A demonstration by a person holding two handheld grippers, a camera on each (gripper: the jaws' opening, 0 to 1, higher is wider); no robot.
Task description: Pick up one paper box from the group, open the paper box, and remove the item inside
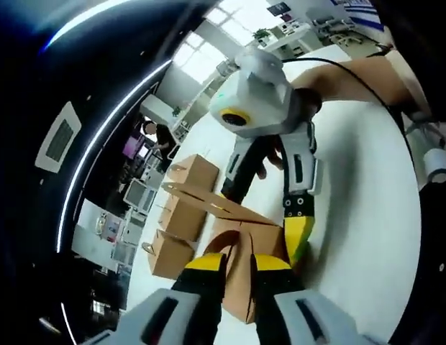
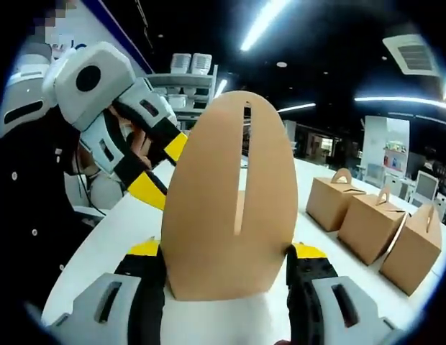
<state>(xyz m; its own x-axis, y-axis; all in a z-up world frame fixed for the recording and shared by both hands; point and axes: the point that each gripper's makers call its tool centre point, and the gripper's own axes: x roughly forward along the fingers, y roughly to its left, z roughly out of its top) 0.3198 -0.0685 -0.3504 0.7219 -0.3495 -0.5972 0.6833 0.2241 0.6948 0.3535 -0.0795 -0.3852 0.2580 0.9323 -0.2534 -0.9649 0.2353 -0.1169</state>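
A brown paper box (image 1: 241,248) sits low on the white table (image 1: 360,187), its top flaps lifted. My left gripper (image 1: 239,267) is shut on the near part of the box, with a yellow-tipped jaw on each side. My right gripper (image 1: 266,219) comes in from above and straddles the box's far side. In the right gripper view a rounded flap (image 2: 230,194) with a slot stands upright and fills the gap of my right gripper (image 2: 226,253), whose jaws stay wide apart. My left gripper (image 2: 160,169) reaches in from the left, its tips at the box's side.
Three more closed paper boxes (image 2: 374,224) with handles stand in a row on the table (image 2: 115,230); they show as stacked boxes (image 1: 181,215) left of the held one. A person's forearm (image 1: 352,72) and dark sleeve (image 2: 29,215) are close. Shelves and screens stand behind.
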